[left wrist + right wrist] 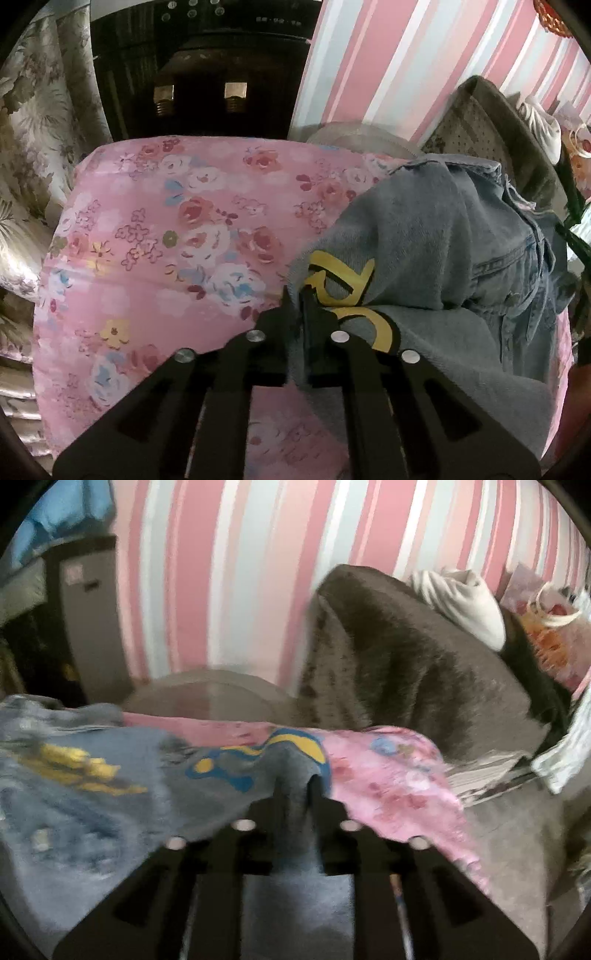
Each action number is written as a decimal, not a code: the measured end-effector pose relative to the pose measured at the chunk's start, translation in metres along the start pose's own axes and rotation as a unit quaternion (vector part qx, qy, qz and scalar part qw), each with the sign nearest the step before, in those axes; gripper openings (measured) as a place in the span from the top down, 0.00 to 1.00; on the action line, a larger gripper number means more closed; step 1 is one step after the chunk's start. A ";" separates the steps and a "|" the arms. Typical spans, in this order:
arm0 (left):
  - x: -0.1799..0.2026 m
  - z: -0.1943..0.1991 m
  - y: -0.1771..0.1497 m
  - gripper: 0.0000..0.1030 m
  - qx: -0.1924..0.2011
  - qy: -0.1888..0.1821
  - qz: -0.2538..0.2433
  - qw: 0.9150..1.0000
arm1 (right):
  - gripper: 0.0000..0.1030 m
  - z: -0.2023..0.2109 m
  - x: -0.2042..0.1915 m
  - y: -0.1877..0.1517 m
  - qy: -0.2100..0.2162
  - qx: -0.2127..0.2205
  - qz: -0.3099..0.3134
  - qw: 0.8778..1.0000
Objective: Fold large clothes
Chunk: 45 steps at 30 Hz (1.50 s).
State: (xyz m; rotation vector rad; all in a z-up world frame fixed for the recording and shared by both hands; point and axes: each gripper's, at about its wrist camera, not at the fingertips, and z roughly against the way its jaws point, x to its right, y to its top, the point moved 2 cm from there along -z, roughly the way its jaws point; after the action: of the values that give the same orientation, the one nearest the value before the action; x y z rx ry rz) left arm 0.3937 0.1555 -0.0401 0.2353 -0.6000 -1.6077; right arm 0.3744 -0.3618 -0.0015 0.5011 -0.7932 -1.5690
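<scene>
A grey sweatshirt (424, 240) with yellow letters (340, 273) lies bunched on the right of a pink floral bedspread (166, 221). My left gripper (297, 295) is shut on a fold of its edge beside the letters. A blue denim jacket (517, 266) lies partly under the sweatshirt at the far right. In the blurred right wrist view the sweatshirt (92, 794), with yellow and blue print, spreads to the left over the bedspread (388, 775). My right gripper (295, 786) has its fingers apart, with a flap of the grey cloth lying loosely between them.
A brown plush headboard (406, 646) rises behind the bed, with a white pillow (461, 602) beyond it. The wall (221, 572) is striped pink and white. A dark cabinet (203, 74) and floral curtains (33, 129) stand past the bed's far left edge.
</scene>
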 end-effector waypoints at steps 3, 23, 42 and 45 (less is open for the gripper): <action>0.004 0.015 -0.003 0.70 0.027 0.003 0.004 1.000 | 0.35 0.038 -0.003 -0.011 0.038 0.032 -0.015 0.999; 0.109 0.155 -0.143 0.03 0.100 0.013 -0.089 0.991 | 0.35 0.142 -0.063 -0.178 0.148 -0.038 -0.021 0.988; 0.086 0.054 -0.168 0.59 -0.013 -0.051 -0.067 0.996 | 0.92 0.133 -0.095 -0.210 0.193 -0.086 -0.050 0.976; 0.088 0.068 -0.173 0.81 -0.020 -0.074 -0.045 0.996 | 0.94 0.142 -0.097 -0.202 0.201 -0.063 -0.028 0.977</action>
State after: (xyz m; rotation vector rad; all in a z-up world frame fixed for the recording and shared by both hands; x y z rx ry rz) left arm 0.1998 0.0903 -0.0537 0.1158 -0.6767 -1.7335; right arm 0.1504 -0.2347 -0.0663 0.7239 -0.3703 -1.4919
